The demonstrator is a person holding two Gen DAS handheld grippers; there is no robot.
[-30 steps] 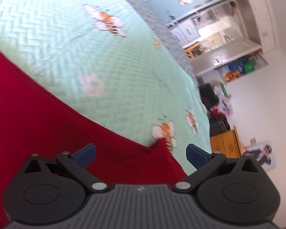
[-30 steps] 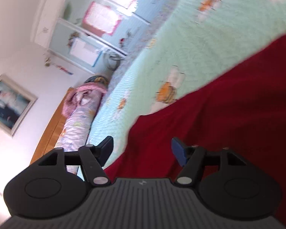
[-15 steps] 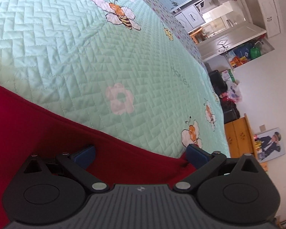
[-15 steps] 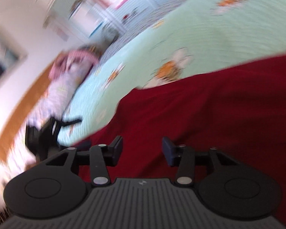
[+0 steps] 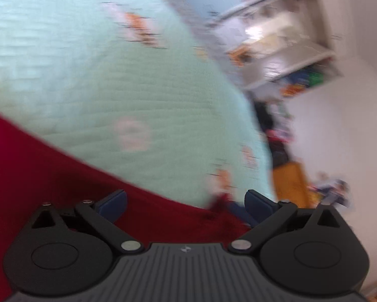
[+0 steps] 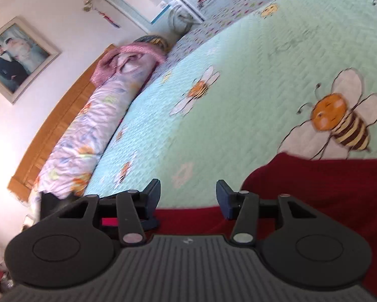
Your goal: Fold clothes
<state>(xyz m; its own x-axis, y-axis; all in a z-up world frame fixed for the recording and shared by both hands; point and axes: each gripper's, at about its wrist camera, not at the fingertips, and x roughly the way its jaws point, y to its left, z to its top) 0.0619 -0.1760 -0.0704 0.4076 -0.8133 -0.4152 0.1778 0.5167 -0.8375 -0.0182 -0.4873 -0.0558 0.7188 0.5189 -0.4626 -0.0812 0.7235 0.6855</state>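
Both the left gripper [image 5: 186,202] and right gripper [image 6: 188,196] stood with fingers apart, the red garment [image 6: 327,188] lying beneath each on the bee-print quilt [image 6: 251,88], fold progress unclear.

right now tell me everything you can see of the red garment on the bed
The red garment is a plain deep red, soft-looking cloth with no print or fastening in view. It lies spread on the mint quilt, its edge running across the quilt in both views. In the right wrist view a rounded corner humps up near a printed bee. The left gripper and right gripper sit open over its edge; neither is pinching it. The rest is out of frame.
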